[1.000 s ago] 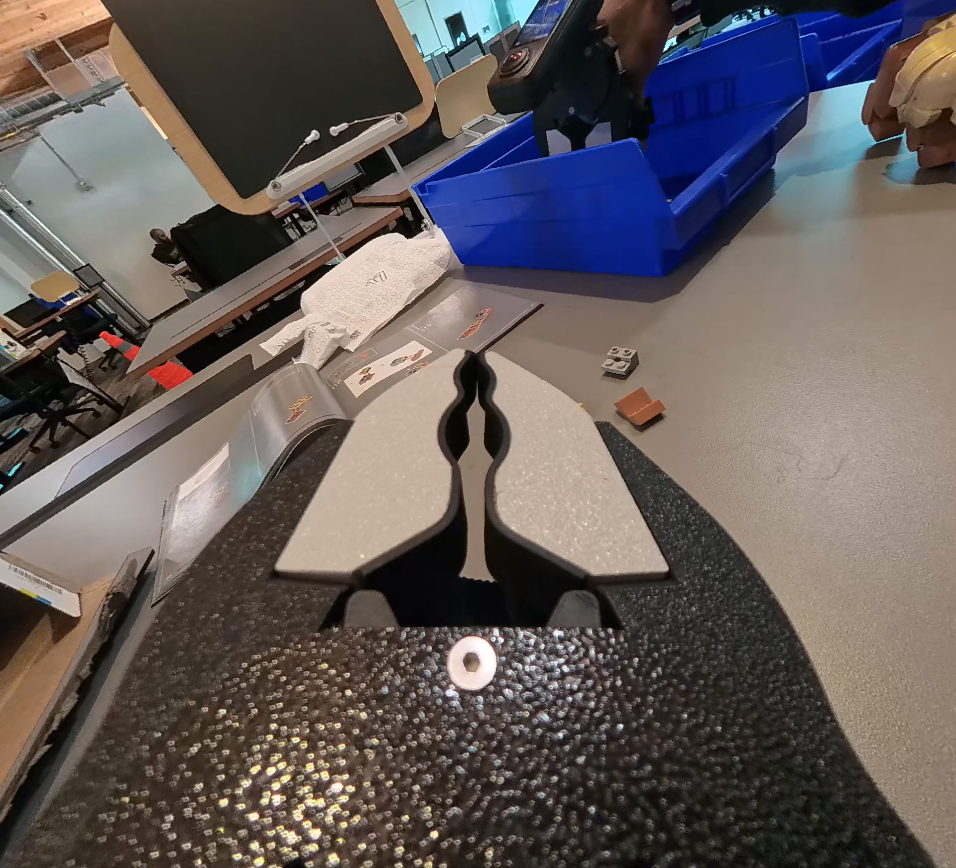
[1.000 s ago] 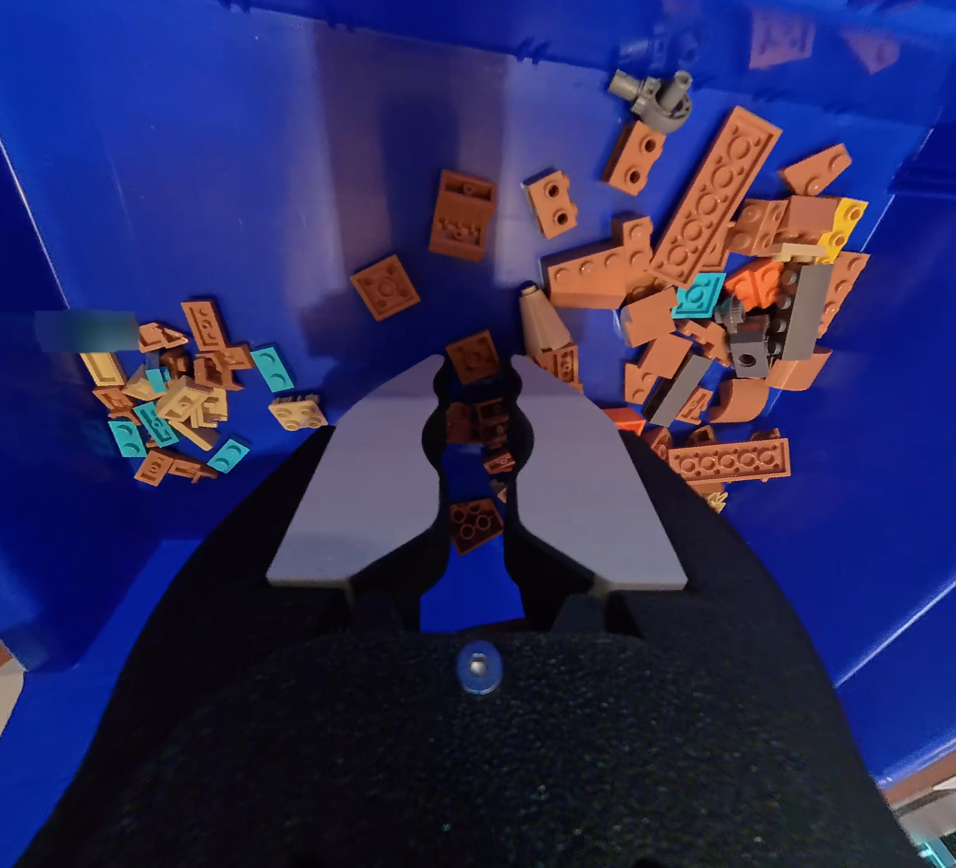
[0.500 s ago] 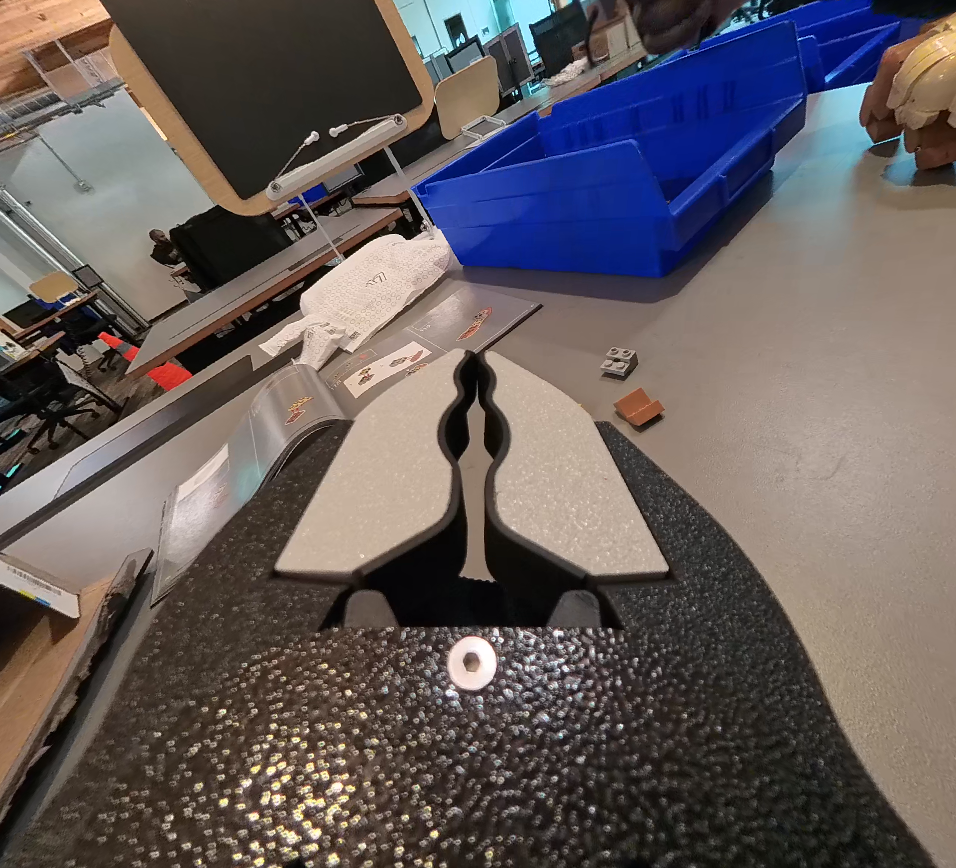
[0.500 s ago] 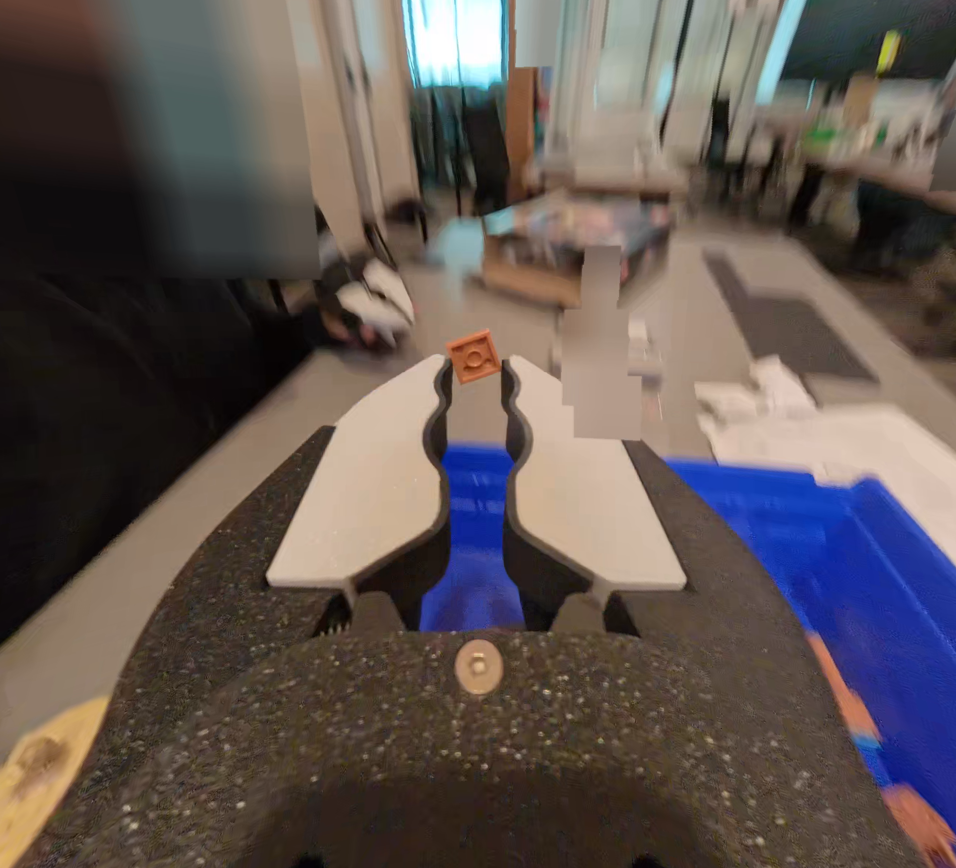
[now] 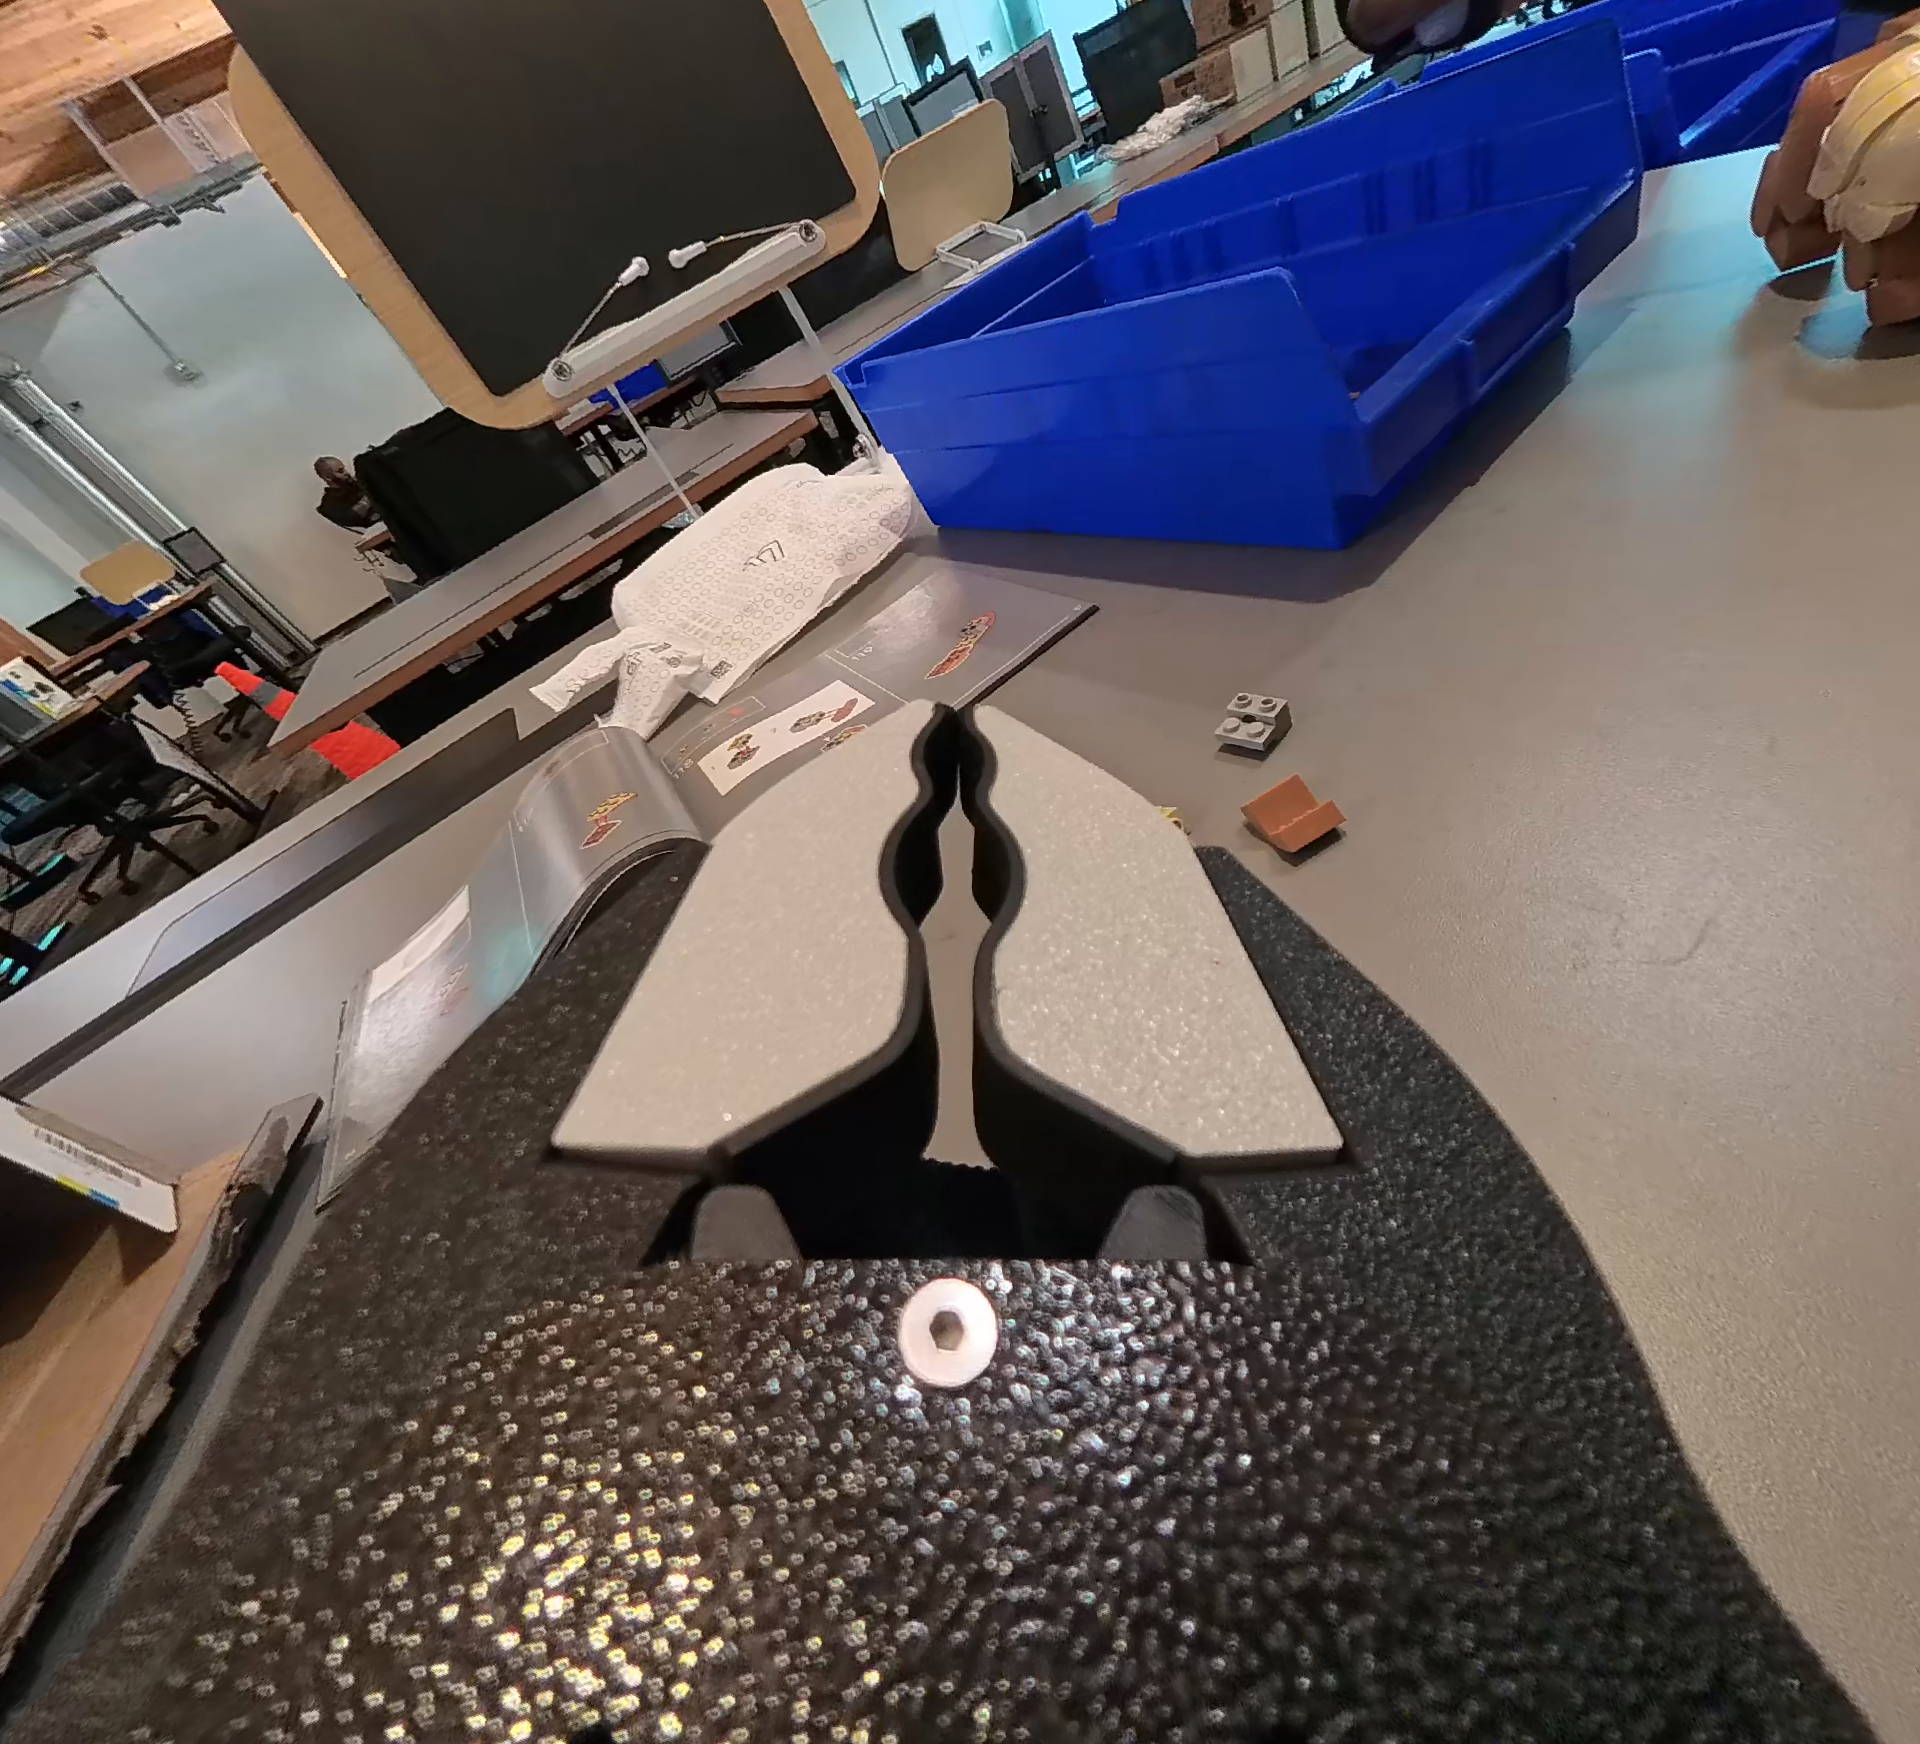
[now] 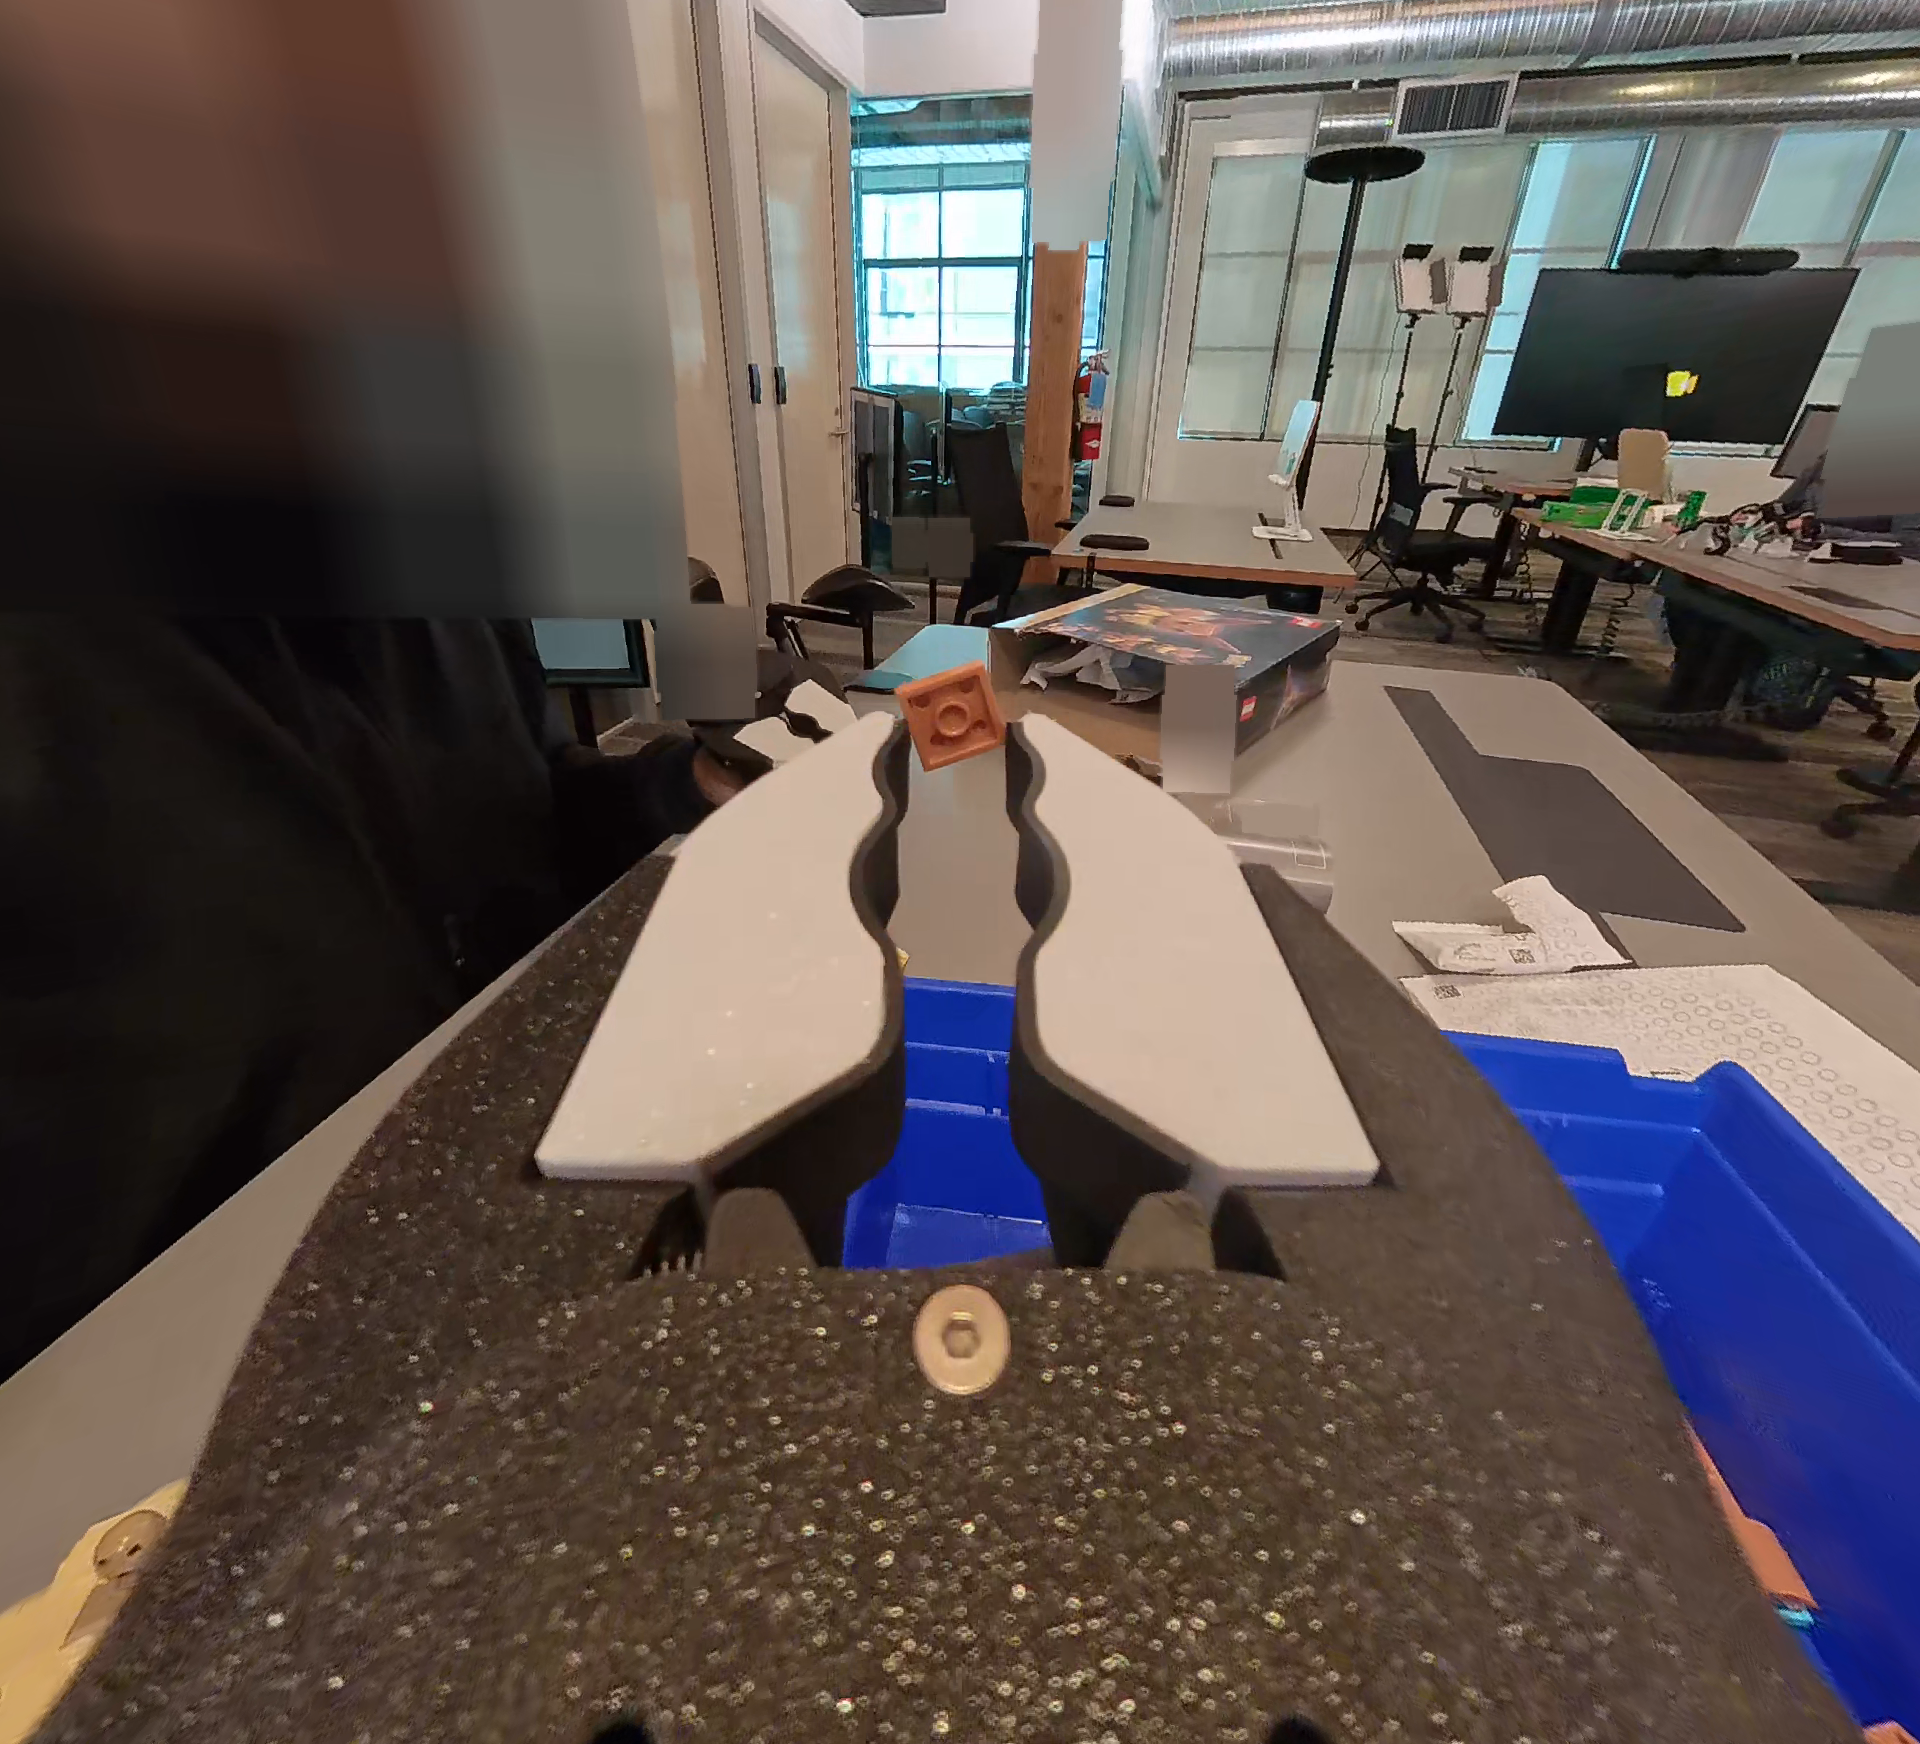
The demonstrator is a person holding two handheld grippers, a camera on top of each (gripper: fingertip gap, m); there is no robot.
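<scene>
my right gripper was clamped on a small square orange-brown plate, both fingertips pressing its edges — it sat tilted, one corner up, its underside toward the camera. below the fingers lay the blue bin, and beyond them an opened printed box stood on the grey table. to the right of the fingers were white patterned paper bags. far off to their left i could see my left gripper, its fingers together.

my left gripper had its fingers shut tip to tip, bare between them. just beyond and to their left lay an open instruction booklet — a crumpled white bag rested past it. to the right of the fingers, on the table, sat a small grey brick and, nearer, a brown piece, apart from each other. the blue bin stood well beyond them.
</scene>
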